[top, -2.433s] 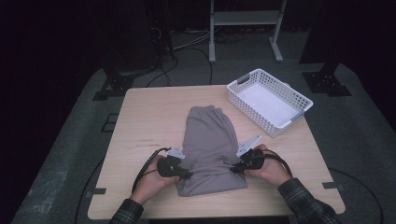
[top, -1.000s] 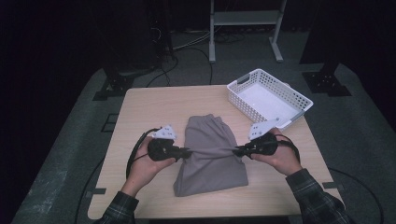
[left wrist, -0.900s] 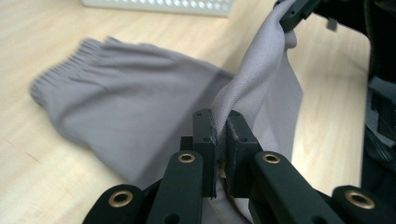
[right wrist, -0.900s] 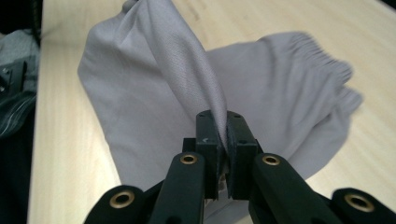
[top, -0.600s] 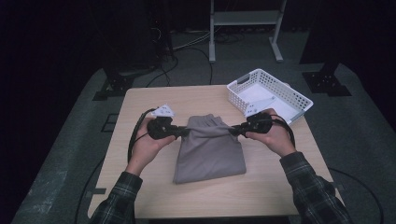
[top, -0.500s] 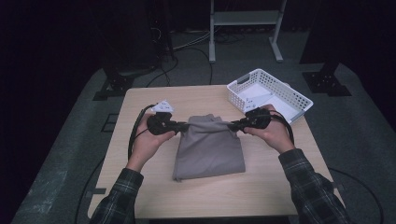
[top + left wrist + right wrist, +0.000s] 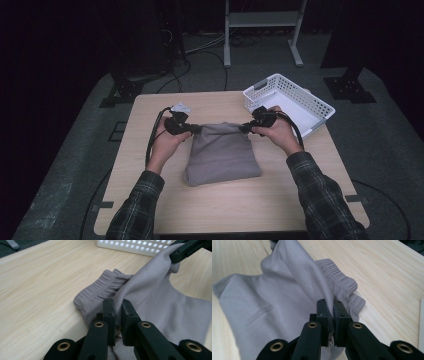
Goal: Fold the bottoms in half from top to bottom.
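Observation:
Grey shorts [image 7: 222,152] with an elastic waistband [image 7: 100,287] lie folded in half on the wooden table [image 7: 150,200]. My left gripper [image 7: 194,129] is shut on the left corner of the folded-over edge, and the cloth [image 7: 150,290] is pinched between its jaws [image 7: 118,307]. My right gripper [image 7: 246,128] is shut on the right corner of that edge [image 7: 331,307]. Between the two grips the cloth [image 7: 294,270] runs taut just above the waistband [image 7: 342,282] at the far end.
A white perforated basket [image 7: 287,102] stands at the table's far right corner, close behind my right hand. A metal stand [image 7: 262,30] and cables sit on the floor beyond the table.
Both grippers have carried the near edge of the shorts away from the person to the waistband end, folding the shorts in half. The grips have stayed closed on the cloth.

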